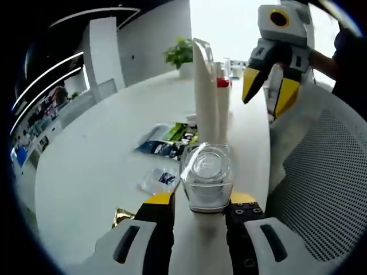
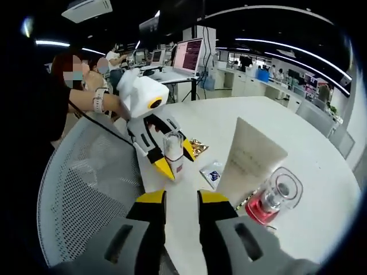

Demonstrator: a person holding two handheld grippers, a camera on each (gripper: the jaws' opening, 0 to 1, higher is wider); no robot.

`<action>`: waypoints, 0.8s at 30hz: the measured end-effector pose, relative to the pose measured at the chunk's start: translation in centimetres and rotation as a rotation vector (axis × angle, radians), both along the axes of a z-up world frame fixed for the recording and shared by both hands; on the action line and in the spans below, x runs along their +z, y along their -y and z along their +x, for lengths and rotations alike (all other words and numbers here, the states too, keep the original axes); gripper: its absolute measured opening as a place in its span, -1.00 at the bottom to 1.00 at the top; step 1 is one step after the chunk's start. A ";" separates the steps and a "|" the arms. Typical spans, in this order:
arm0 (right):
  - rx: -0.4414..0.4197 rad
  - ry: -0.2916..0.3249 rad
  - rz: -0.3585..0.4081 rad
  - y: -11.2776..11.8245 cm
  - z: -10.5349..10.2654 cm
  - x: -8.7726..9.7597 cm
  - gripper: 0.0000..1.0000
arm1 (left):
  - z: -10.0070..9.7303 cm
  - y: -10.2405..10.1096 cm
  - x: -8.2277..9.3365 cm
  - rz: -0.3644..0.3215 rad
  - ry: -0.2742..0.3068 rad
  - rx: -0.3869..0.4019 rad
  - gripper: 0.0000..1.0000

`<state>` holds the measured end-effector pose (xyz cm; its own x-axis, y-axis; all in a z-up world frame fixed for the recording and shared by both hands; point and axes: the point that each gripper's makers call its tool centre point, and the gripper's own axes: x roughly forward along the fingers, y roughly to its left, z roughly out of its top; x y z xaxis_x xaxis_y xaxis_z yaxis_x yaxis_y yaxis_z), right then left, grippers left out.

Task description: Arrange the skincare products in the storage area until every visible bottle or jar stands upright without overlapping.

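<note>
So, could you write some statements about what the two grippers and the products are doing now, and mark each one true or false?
1. The left gripper is shut on the clear-capped bottle. True.
2. The right gripper holds the white tube. False: its jaws are open and hold nothing.
3. The white tube stands upright on the table. True.
4. The red bottle lies on its side. False: it stands upright beside the tube.

I'm looking across a white bench [image 1: 103, 149] in an open office, with a grey mesh chair [image 1: 327, 183] just beside it. Far off I see a potted plant [image 1: 180, 54] against bright window light, a laptop [image 2: 188, 57] on a desk, and ceiling light strips [image 2: 287, 43].
</note>
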<state>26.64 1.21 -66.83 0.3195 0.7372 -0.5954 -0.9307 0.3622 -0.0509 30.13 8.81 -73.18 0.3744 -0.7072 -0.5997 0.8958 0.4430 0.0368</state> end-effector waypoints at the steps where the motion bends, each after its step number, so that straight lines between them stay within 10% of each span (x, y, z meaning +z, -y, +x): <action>1: 0.008 0.000 -0.001 0.2 0.0 -0.1 -0.58 | -0.1 0.0 0.0 0.000 -0.004 0.004 -0.38; 12: 0.091 -0.016 0.028 0.1 -0.3 -1.0 -0.59 | -1.9 -2.5 0.3 0.192 -0.051 0.045 -0.39; 24: 0.081 -0.037 0.049 -0.3 -0.3 -2.1 -0.61 | -2.5 -1.9 -1.0 0.192 -0.118 0.020 -0.54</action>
<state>26.30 1.49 -68.89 0.2359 0.7882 -0.5684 -0.9580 0.2867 0.0000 27.63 10.67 -74.14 0.3066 -0.5693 -0.7628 0.8899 0.4559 0.0175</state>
